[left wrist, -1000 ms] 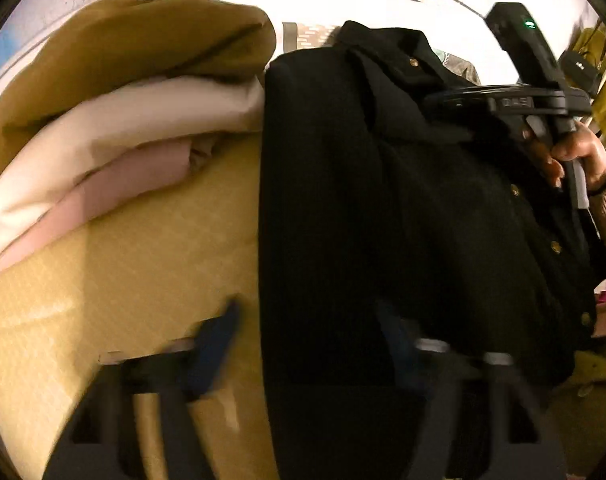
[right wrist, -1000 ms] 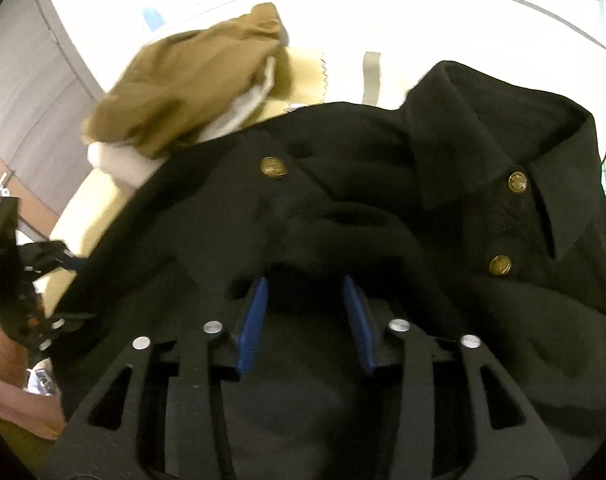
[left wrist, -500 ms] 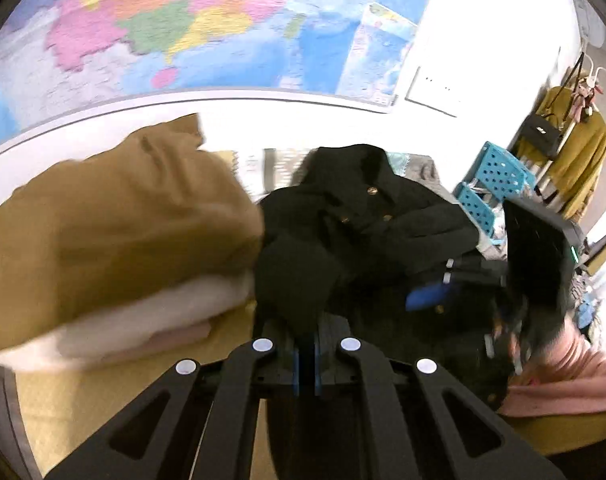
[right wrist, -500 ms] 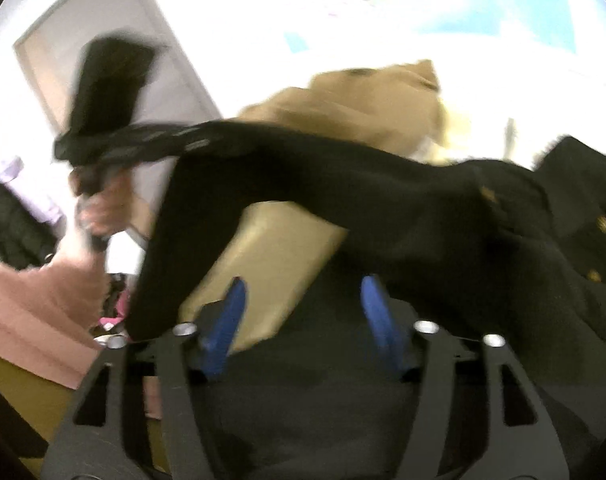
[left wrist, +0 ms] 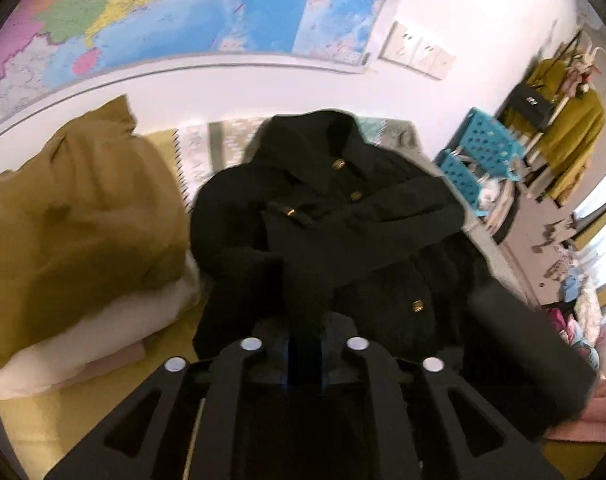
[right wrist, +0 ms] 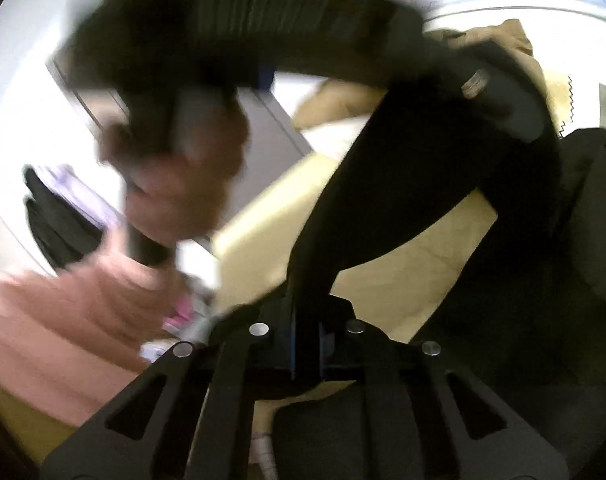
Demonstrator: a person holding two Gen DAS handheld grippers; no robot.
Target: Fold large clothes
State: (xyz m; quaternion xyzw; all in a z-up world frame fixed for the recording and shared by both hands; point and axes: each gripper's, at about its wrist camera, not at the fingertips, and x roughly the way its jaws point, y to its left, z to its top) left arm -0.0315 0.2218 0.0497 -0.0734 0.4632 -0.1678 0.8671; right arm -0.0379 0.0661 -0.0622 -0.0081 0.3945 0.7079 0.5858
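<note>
A black coat [left wrist: 343, 216] with gold buttons lies on the yellow bed [left wrist: 63, 420], its sleeves crossed over the front. My left gripper [left wrist: 305, 354] is shut on the coat's lower edge and lifts it. My right gripper [right wrist: 307, 346] is shut on another part of the black coat [right wrist: 383, 200], whose hem hangs stretched up from it over the bed [right wrist: 415, 256]. The left gripper's body and the hand holding it [right wrist: 183, 168] show blurred, high in the right wrist view.
A pile of folded clothes, mustard [left wrist: 75, 216] over white [left wrist: 103, 332], lies left of the coat. A wall map [left wrist: 183, 8] hangs behind. Blue baskets [left wrist: 487, 148] and a clothes rack [left wrist: 563, 120] stand at the right.
Both grippers have closed on the coat's lower edge and lifted it off the bed. The left gripper's view has swung up and the right gripper has swung left.
</note>
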